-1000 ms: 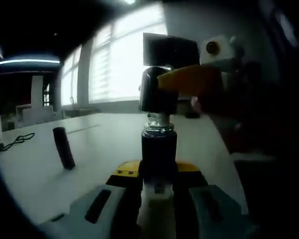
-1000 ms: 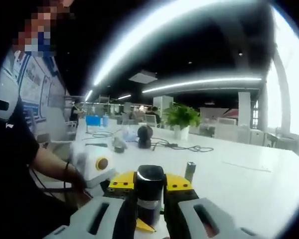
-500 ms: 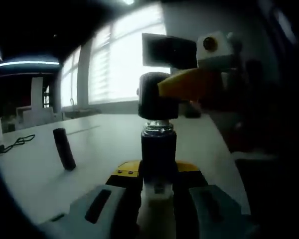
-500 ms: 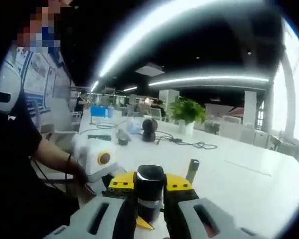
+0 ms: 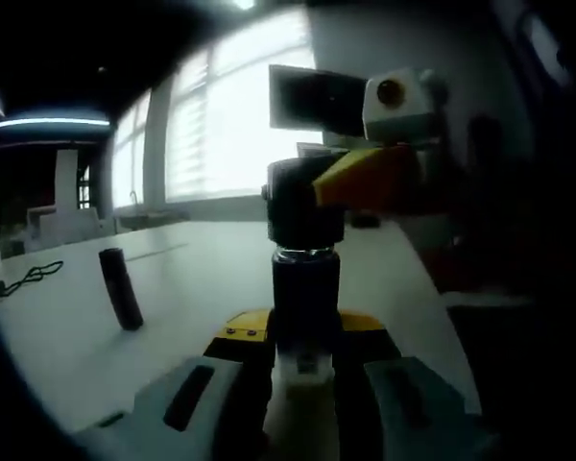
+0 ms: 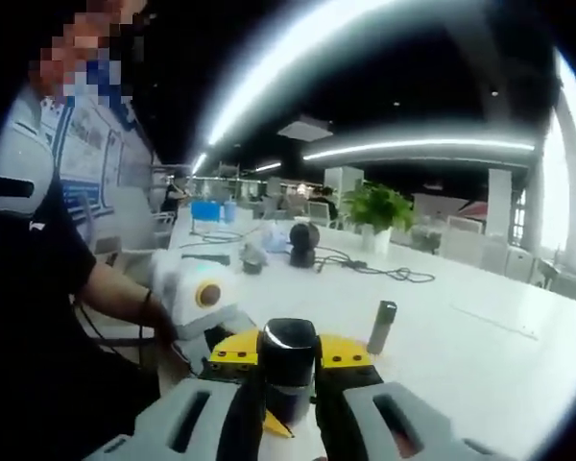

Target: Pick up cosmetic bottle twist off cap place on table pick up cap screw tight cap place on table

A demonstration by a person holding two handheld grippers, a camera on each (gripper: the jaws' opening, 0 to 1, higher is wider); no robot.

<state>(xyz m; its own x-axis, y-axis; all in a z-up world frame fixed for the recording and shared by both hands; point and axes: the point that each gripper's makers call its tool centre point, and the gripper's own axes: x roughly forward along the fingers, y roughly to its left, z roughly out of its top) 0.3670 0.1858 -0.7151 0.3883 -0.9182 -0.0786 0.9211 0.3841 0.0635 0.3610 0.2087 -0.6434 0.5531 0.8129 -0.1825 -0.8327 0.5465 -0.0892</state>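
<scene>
In the left gripper view my left gripper (image 5: 305,351) is shut on the black cosmetic bottle (image 5: 305,293), held upright above the white table (image 5: 202,274). The black cap (image 5: 298,206) sits on the bottle's neck, with only a thin silver band showing under it. My right gripper (image 5: 365,178) reaches in from the right, its yellow jaws closed on that cap. In the right gripper view the right gripper (image 6: 288,379) clamps the cap (image 6: 288,351), whose glossy top faces the camera.
A slim dark tube (image 5: 121,288) stands on the table to the left, seen with a grey top (image 6: 381,327) in the right gripper view. Cables, a round black device (image 6: 304,240) and a potted plant (image 6: 376,211) lie farther back. A person's arm (image 6: 125,298) is at left.
The cap has come down over the bottle's silver neck, which showed more before. The right gripper has shifted and turned slightly on the cap. The left gripper holds the bottle still.
</scene>
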